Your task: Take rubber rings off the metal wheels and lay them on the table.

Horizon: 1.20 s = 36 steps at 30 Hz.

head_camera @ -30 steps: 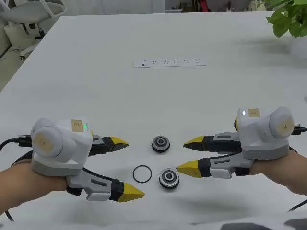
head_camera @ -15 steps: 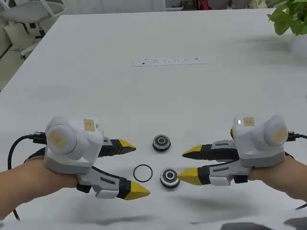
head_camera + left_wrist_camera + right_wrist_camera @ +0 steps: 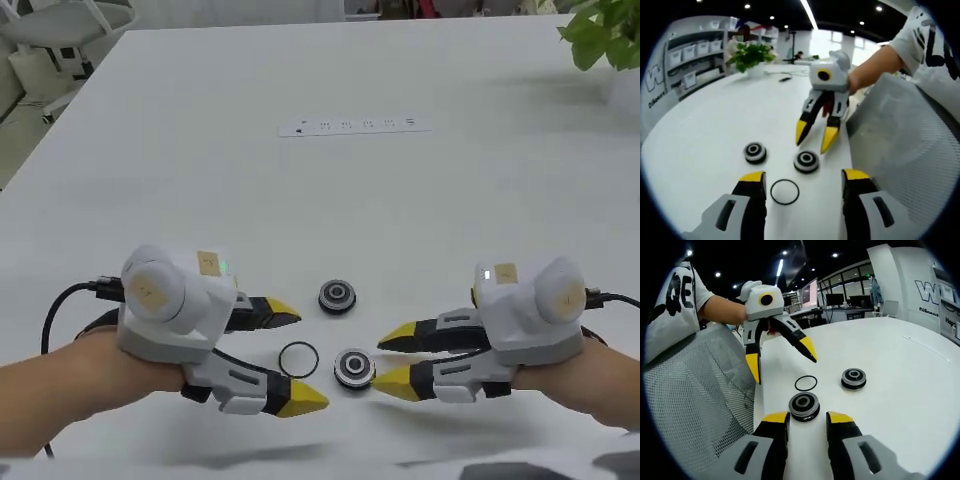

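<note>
Rubber rings the concern, so starting at the tools. Right hand-held gripper [image 3: 385, 360] low over the counter [image 3: 300, 200], jaws parted about halfway, holding nothing. In the right gripper view [image 3: 807, 419], tips just short of the near wheel [image 3: 804, 406], one to either side of it. Left hand-held gripper [image 3: 305, 358] opened wide, also empty, straddling a loose ring [image 3: 298, 360] lying flat on the counter just left of the near wheel. A little beyond, far wheel [image 3: 337, 297], apart from both tools. Both wheels lying flat, each with a dark band round the rim, probably rubber yet to come off; cannot tell how tightly seated. Farther out, a power strip [image 3: 355, 127] across the middle of the counter and a plant [image 3: 605, 35] at the far right corner.

Handling, as a judgement: ring thin, light, soft and stretchy, likely to cling in its groove and snap back. Wheel stiff, heavier, smooth, apt to slide on the slick top. Best to pin the wheel by its metal flanks with one tool, pinch the rubber at the outer edge with the other, and peel sideways rather than pull straight.
</note>
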Tool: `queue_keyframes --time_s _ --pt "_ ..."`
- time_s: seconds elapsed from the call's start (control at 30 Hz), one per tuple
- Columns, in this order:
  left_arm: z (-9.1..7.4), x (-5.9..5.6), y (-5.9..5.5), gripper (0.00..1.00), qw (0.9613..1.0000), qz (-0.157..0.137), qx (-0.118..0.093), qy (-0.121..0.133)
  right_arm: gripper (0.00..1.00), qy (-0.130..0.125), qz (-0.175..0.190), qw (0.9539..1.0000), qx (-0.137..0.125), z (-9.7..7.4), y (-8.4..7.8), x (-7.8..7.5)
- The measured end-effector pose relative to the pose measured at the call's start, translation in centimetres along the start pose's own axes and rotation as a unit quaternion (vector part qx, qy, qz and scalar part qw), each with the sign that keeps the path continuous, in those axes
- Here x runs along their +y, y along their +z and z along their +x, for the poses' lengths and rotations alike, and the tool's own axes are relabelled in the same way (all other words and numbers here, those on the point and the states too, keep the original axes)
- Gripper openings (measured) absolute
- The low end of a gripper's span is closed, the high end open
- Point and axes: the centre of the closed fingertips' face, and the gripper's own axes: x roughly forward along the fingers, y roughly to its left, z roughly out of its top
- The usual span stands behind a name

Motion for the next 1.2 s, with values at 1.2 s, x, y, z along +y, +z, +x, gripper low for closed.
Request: queue_keyframes --time_s 1.2 --pt "3.4 -0.7 0.7 0.4 0.9998 -0.002 0.004 -0.021 0.12 -0.007 0.003 1.0 0.0 0.6 -1.4 -0.4"
